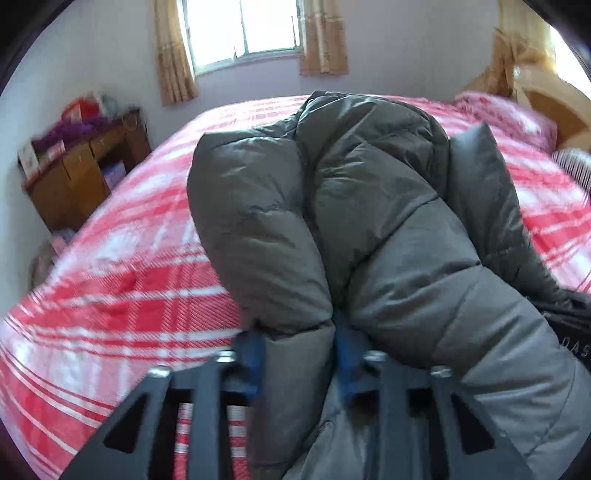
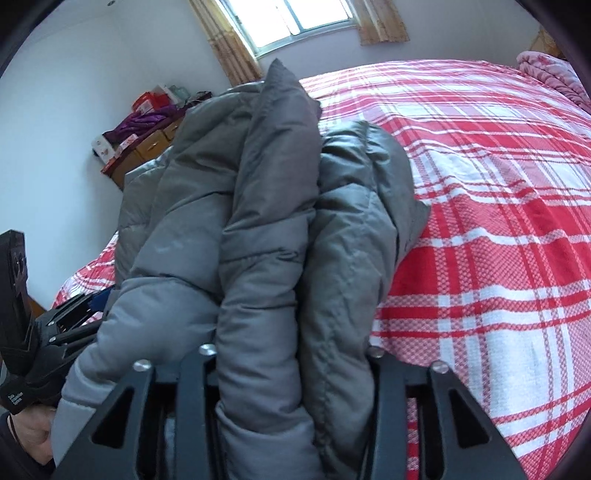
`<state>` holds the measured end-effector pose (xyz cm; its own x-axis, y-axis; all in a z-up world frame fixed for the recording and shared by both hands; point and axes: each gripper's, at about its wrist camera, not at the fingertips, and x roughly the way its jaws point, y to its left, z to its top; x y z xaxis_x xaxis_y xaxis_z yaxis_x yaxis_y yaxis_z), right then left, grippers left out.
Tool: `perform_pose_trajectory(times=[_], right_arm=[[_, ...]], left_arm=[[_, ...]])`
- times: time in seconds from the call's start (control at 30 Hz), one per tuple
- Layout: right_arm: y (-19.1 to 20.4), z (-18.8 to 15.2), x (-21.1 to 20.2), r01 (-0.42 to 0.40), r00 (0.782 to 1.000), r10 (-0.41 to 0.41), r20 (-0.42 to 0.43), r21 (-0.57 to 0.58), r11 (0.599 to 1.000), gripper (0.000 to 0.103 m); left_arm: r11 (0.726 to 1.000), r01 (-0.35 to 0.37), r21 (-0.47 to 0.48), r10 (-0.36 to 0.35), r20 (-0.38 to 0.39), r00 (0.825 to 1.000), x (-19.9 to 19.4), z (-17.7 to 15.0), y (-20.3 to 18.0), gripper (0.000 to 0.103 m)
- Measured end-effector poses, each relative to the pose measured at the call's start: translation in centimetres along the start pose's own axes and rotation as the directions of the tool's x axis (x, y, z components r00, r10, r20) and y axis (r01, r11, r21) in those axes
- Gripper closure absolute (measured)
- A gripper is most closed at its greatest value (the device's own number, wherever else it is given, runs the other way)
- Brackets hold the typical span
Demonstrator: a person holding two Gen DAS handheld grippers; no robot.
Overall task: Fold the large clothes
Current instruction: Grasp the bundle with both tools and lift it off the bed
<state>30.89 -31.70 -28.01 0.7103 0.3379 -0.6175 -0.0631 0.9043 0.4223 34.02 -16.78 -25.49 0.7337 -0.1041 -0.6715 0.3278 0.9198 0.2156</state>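
Bedroom scene from two wrist cameras, each looking along a handheld tool. A grey puffer jacket point(image 1: 354, 206) is bunched and held above a bed point(image 1: 110, 295) covered in a red and white plaid sheet. The left tool point(image 1: 299, 347) clamps a padded fold of the jacket between its blue fingertips point(image 1: 255, 350). The right tool point(image 2: 291, 354) is closed on thick folds of the same jacket point(image 2: 258, 221), which fill the gap between its black arms and hide the fingertips. In the right camera's view the left tool point(image 2: 79, 308) appears at the near left edge, gripped by the person's hand point(image 2: 31, 435), touching the jacket's lower edge.

Far left, against the wall, stands a wooden dresser point(image 1: 81, 173) piled with purple fabric and boxes. A curtained window point(image 1: 243, 29) sits in the far wall. A pink pillow point(image 1: 506, 114) lies at the bed's far right corner, beside a wooden headboard point(image 1: 554, 107). The jacket blocks the middle of both views; bare plaid sheet point(image 2: 480, 221) spreads broadly to the right and to the near left.
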Motion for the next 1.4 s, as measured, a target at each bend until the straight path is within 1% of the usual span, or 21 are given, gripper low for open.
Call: perform_pose_trajectory(times=[0.07,0.13,0.2,0.3,0.4,0.5,0.6,0.73,0.8,0.9,1.0,1.17,1.4], right_arm=[[0.3,-0.1,-0.4,0.002,1.000,-0.001,0.013,-0.020,1.000,0.076],[0.8,-0.2,-1.1,0.006,1.000,-0.006,0.031,-0.014,1.000,0.078],[1.4,-0.4,-1.8,0.006,0.999,-0.005,0.041,-0.013,1.000,0.079],[3.0,-1.0,-3.1,-0.009,0.998,0.011,0.056,-0.042,0.999,0.080],[4.7,-1.4,-4.8,-0.039,0.995,0.044,0.086,-0.061,0.997,0.080],[7.0,-1.9,-6.7,-0.072,0.989,0.083,0.122,-0.091,0.993,0.080],[9.4,-2.2,-8.3,-0.097,0.982,0.117,0.151,-0.132,0.986,0.080],[12.2,-2.4,-9.3,-0.129,0.975,0.159,0.155,-0.187,0.974,0.080],[13.9,-2.4,-9.6,-0.144,0.972,0.179,0.154,-0.214,0.966,0.080],[16.2,-2.4,-10.0,-0.164,0.967,0.206,0.149,-0.254,0.953,0.080],[17.8,-2.4,-9.6,-0.173,0.966,0.220,0.137,-0.289,0.942,0.080],[20.0,-2.4,-8.3,-0.180,0.968,0.227,0.104,-0.337,0.924,0.080],[22.5,-2.6,-6.7,-0.188,0.972,0.228,0.059,-0.389,0.902,0.080]], left_arm=[[1.000,-0.009,0.003,0.009,0.010,1.000,-1.0,0.3,0.1,0.086],[1.000,-0.007,-0.009,0.007,0.017,1.000,-2.2,0.7,0.6,0.088],[1.000,-0.003,-0.005,0.003,0.042,0.999,-3.9,0.9,1.4,0.090],[1.000,-0.017,0.013,0.016,0.102,0.995,-7.7,0.8,2.3,0.091],[0.999,-0.030,0.011,0.028,0.159,0.987,-11.7,0.2,3.6,0.091],[0.999,-0.035,-0.016,0.037,0.198,0.980,-15.0,-0.5,5.1,0.091],[0.998,-0.041,-0.046,0.050,0.225,0.973,-17.3,-1.2,6.9,0.091],[0.993,-0.036,-0.111,0.062,0.235,0.970,-20.1,-2.5,10.0,0.091],[0.991,-0.043,-0.126,0.073,0.246,0.967,-21.1,-3.2,11.3,0.091],[0.988,-0.059,-0.144,0.094,0.250,0.964,-22.4,-4.4,12.8,0.091],[0.982,-0.072,-0.172,0.113,0.242,0.964,-22.8,-5.7,14.7,0.091],[0.973,-0.076,-0.219,0.127,0.228,0.965,-22.7,-7.4,16.9,0.091],[0.957,-0.091,-0.274,0.147,0.188,0.971,-21.5,-9.5,19.5,0.091]])
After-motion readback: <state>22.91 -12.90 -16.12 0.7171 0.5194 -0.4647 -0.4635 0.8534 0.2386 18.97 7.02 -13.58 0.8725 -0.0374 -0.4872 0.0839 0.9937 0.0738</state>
